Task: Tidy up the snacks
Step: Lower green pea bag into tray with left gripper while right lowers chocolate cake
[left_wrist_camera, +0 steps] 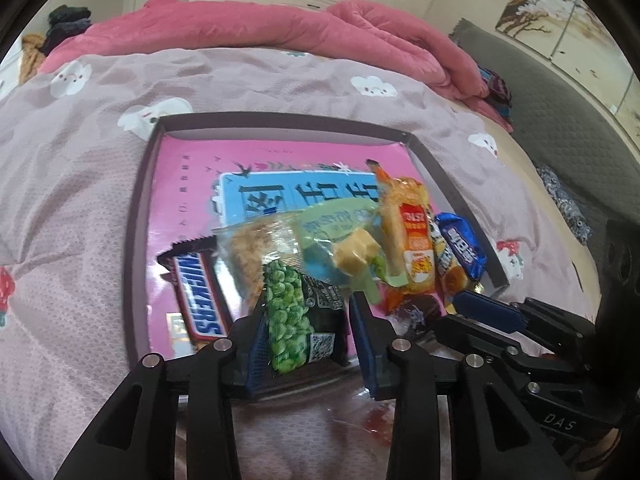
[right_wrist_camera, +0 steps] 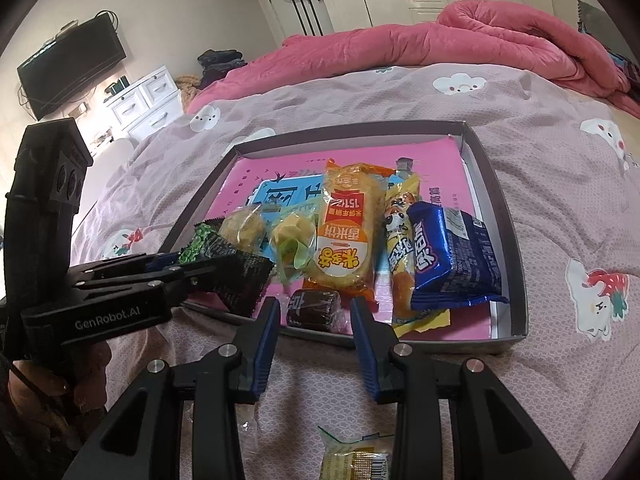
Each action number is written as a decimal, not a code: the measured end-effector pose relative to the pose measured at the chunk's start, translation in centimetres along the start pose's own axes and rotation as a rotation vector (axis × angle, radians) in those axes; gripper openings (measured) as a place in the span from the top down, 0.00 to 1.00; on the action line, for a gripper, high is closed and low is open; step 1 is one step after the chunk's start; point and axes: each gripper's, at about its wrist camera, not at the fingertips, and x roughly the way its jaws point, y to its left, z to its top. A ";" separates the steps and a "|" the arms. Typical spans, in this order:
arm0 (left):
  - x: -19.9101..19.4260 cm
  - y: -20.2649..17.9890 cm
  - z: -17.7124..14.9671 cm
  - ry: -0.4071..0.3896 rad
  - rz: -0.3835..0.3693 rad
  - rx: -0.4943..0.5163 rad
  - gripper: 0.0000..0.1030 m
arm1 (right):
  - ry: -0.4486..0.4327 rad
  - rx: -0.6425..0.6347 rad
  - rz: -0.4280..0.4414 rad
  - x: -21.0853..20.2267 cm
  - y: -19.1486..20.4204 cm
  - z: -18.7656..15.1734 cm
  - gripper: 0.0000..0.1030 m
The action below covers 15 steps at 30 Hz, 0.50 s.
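Tongs of the left gripper (left_wrist_camera: 310, 328) pinch a green pea snack packet (left_wrist_camera: 298, 316) between the blue pads, holding it over the near edge of the shallow box tray (right_wrist_camera: 516, 240). The right gripper (right_wrist_camera: 314, 320) stands with fingers spread and nothing between them, just short of the tray's near wall; a dark wrapped candy (right_wrist_camera: 314, 306) lies inside the tray directly ahead of the gap. A yellow-wrapped snack (right_wrist_camera: 356, 456) lies on the bedspread (right_wrist_camera: 560, 380) beneath the right gripper. Farther in, the tray holds a Snickers bar (left_wrist_camera: 196, 296), an orange rice-cracker packet (right_wrist_camera: 348, 236), and a blue biscuit packet (right_wrist_camera: 452, 256). A pink blanket (left_wrist_camera: 280, 28) lies beyond.
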 end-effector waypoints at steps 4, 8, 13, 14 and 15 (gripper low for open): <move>-0.2 0.7 0.1 -0.004 0.014 -0.022 0.60 | -0.003 0.002 -0.003 -0.1 -0.1 -0.1 0.65; -0.5 1.0 0.2 -0.017 0.035 -0.025 0.59 | -0.006 0.004 -0.005 -0.1 -0.2 0.0 0.64; -1.1 1.1 0.2 -0.026 0.040 -0.023 0.57 | -0.020 0.006 -0.004 -0.4 -0.3 0.1 0.64; -1.3 1.1 0.3 -0.028 0.039 -0.023 0.56 | -0.024 0.006 -0.004 -0.5 -0.2 0.1 0.64; -1.4 1.0 0.3 -0.030 0.037 -0.022 0.53 | -0.029 0.006 -0.002 -0.6 -0.2 0.1 0.64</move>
